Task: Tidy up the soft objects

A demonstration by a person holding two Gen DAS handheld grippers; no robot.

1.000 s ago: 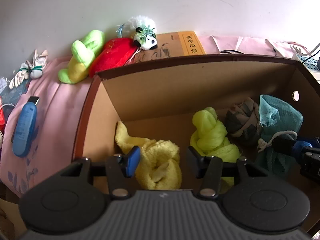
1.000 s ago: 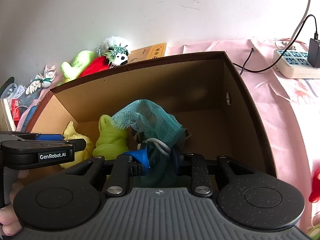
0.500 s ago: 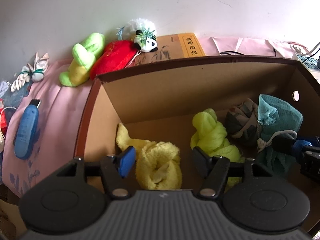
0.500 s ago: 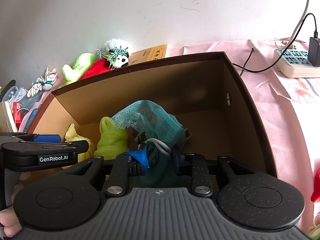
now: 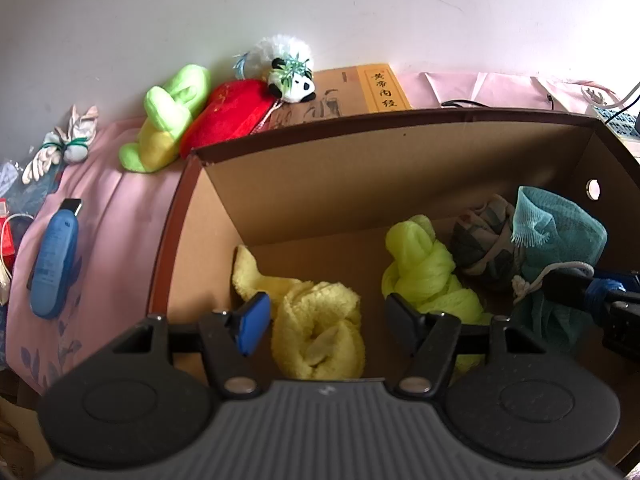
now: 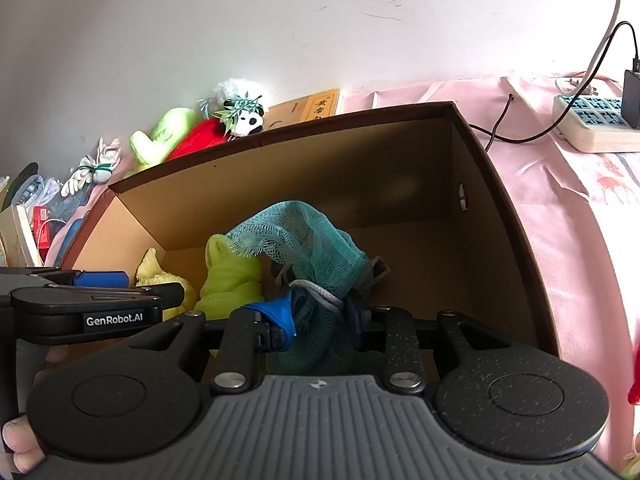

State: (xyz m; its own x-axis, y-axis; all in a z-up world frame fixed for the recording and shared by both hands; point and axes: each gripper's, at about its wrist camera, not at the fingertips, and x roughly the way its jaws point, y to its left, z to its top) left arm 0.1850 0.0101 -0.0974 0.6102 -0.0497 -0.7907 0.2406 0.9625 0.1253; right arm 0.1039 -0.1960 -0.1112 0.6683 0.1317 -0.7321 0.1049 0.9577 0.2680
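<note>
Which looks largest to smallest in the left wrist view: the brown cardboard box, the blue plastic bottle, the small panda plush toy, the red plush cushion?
1. Brown cardboard box, by far.
2. Red plush cushion and blue plastic bottle look alike; the bottle lies nearer the camera, so I cannot rank them.
3. Small panda plush toy.

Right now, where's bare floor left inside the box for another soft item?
Free: the cardboard box floor at its right end, beside the teal mesh bag. A smaller strip runs along the back wall between yellow towel and lime mesh. Crowded: lime mesh, dark bundle and teal bag packed together.
</note>
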